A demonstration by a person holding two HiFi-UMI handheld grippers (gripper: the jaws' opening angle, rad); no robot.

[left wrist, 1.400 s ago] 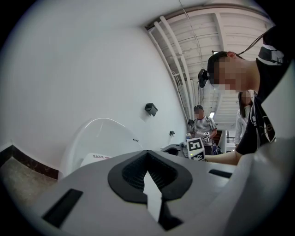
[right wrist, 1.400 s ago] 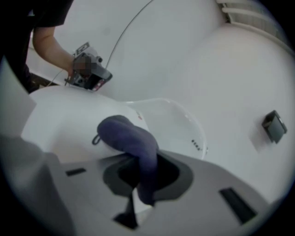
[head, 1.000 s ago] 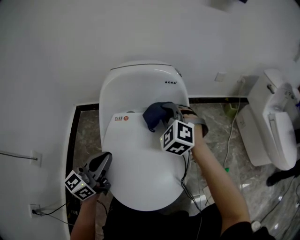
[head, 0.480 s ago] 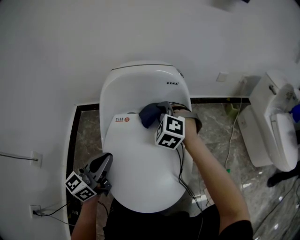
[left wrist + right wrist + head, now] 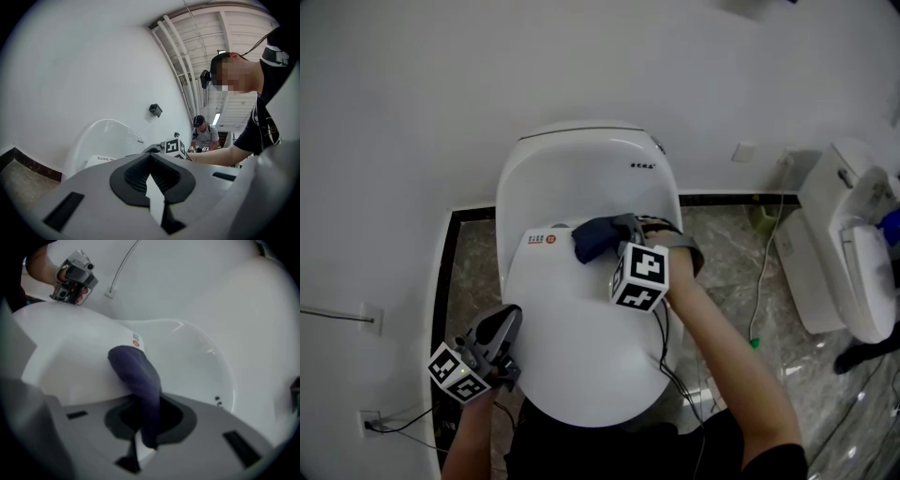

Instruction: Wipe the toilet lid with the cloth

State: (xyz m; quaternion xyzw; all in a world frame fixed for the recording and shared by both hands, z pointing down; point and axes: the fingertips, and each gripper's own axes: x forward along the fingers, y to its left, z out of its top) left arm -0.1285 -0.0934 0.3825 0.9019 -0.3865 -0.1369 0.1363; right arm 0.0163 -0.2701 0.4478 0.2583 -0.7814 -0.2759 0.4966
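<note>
While the left gripper (image 5: 501, 328) hangs clenched and empty beside the toilet lid (image 5: 581, 361), the dark cloth (image 5: 596, 238) rests on the lid's rear, pinched in the right gripper (image 5: 625, 228). Wiping seems under way; the next stroke calls for steady downward pressure, sweeping forward.

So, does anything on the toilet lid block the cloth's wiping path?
Nothing visible does. The dark blue cloth, clamped by the right gripper, rests near the rear of the glossy white toilet lid. The rest carries only a flat label. The left gripper hangs beside the lid's front-left edge.
</note>
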